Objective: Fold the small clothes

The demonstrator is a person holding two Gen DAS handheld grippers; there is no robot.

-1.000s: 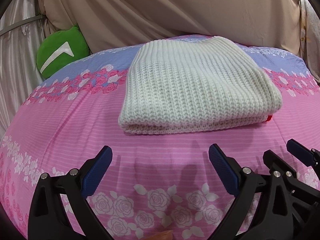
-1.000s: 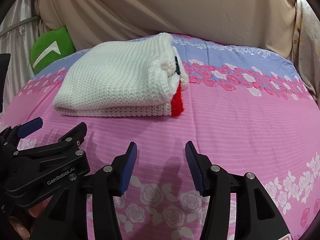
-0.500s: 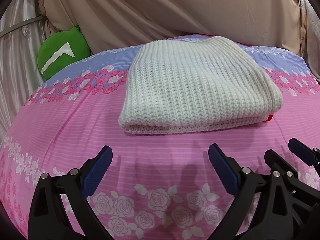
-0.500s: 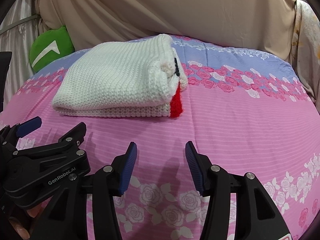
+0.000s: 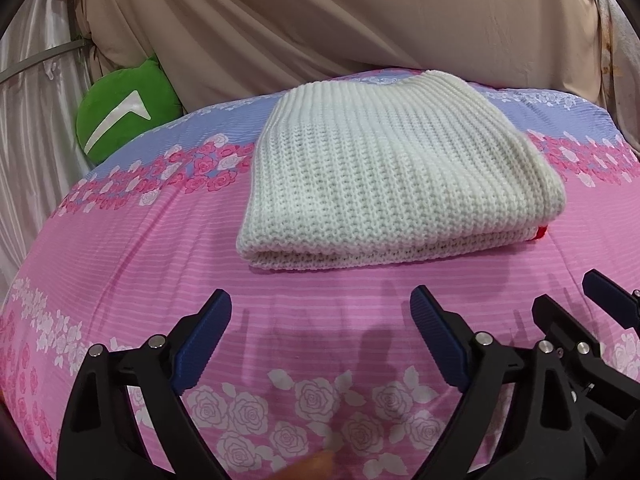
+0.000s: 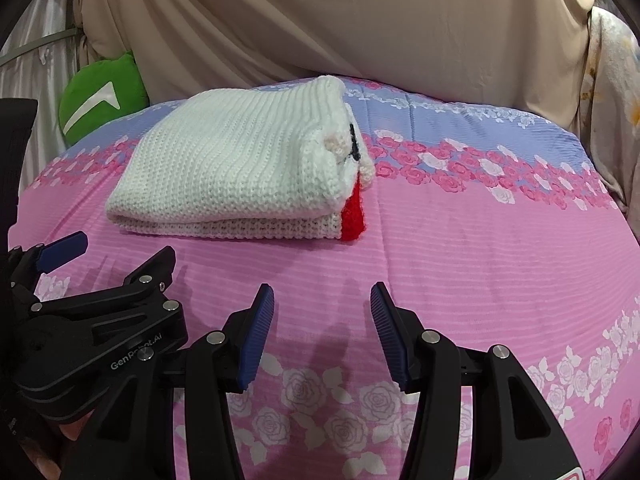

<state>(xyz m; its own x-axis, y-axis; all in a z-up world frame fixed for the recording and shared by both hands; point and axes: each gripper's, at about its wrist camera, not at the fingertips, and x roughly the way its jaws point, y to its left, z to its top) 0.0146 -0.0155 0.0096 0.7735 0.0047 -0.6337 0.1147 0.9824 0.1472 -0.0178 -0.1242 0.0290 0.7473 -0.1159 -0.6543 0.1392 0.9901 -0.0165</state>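
Your left gripper (image 5: 320,332) hangs just above the pink rose-print bedsheet (image 5: 120,264) with its jaws spread wide and nothing between them; the blue fingertips (image 5: 208,332) sit clear of any cloth. Your right gripper (image 6: 322,320) sits close beside it on the same near side of the bed, its jaws also apart and empty, though set narrower than the left. Ahead of both, the white knitted sweater (image 5: 392,176) lies folded into a flat stack on the sheet, resting where the pink part meets the lilac band. From the right wrist view the sweater (image 6: 236,164) lies ahead and to the left of your right gripper, and a red knitted patch (image 6: 354,212) shows at its near right corner, with a small black mark on the edge above it. Neither gripper touches the sweater. A green cushion (image 5: 120,120) with a white mark leans at the far left edge of the bed against the beige draped cloth (image 5: 320,20) behind it.
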